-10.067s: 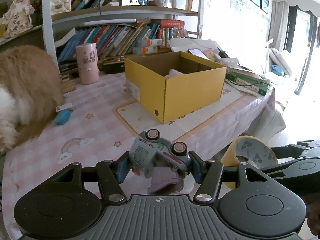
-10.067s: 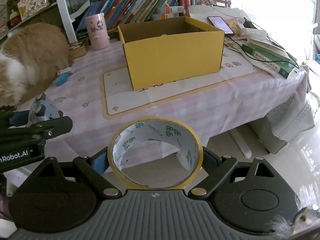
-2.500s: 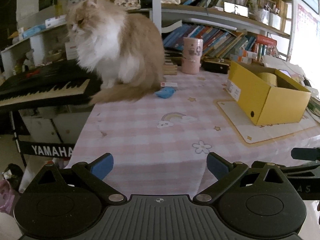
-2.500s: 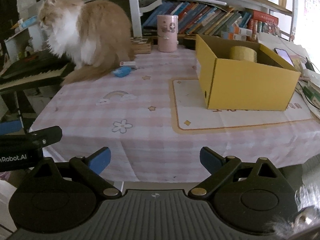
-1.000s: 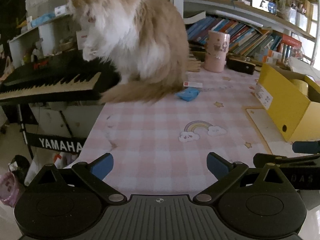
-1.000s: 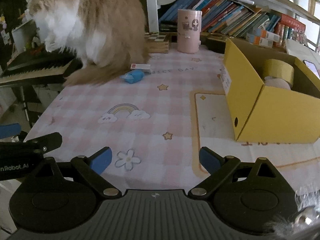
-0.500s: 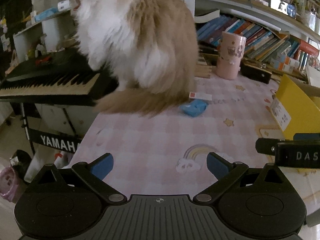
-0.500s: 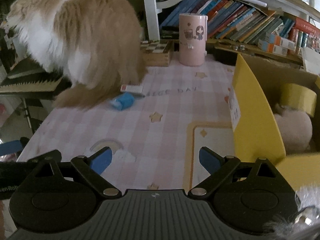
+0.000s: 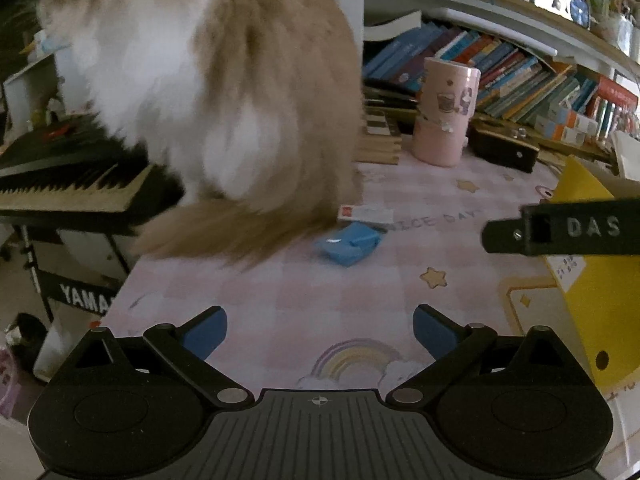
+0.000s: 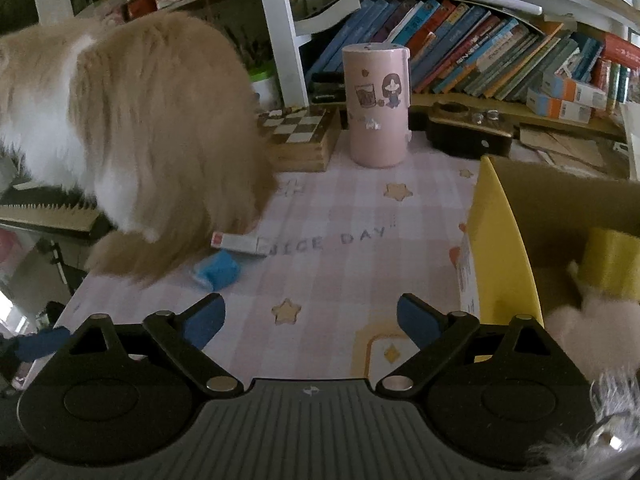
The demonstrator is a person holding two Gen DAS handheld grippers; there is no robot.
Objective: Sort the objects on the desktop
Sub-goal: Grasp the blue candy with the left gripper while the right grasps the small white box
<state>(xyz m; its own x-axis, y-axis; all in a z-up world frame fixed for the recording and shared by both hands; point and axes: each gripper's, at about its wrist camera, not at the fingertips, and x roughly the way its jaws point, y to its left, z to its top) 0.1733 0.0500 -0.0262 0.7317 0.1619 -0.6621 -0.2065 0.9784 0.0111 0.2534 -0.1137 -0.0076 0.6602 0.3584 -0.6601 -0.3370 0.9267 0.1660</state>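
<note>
A small blue object (image 9: 348, 243) lies on the pink checked tablecloth (image 9: 320, 300) just ahead of my open, empty left gripper (image 9: 320, 328). A thin white and red box (image 9: 366, 214) lies behind it, against the cat's tail. Both show in the right wrist view too: the blue object (image 10: 216, 270) and the thin box (image 10: 238, 242). My right gripper (image 10: 311, 318) is open and empty, left of the yellow cardboard box (image 10: 500, 248). Inside that box are a roll of yellow tape (image 10: 612, 264) and a pale fluffy toy (image 10: 584, 320).
A fluffy ginger and white cat (image 9: 224, 100) stands at the table's left edge, over a black Yamaha keyboard (image 9: 72, 188). A pink cylinder (image 10: 378, 106), a wooden chessboard box (image 10: 300, 138) and bookshelves (image 10: 480, 52) stand at the back. The right gripper's finger (image 9: 560, 230) crosses the left view.
Both grippers have moved forward over the table, closer to the blue object and the cat. The cat has turned away towards the keyboard. Both grippers stay open and empty.
</note>
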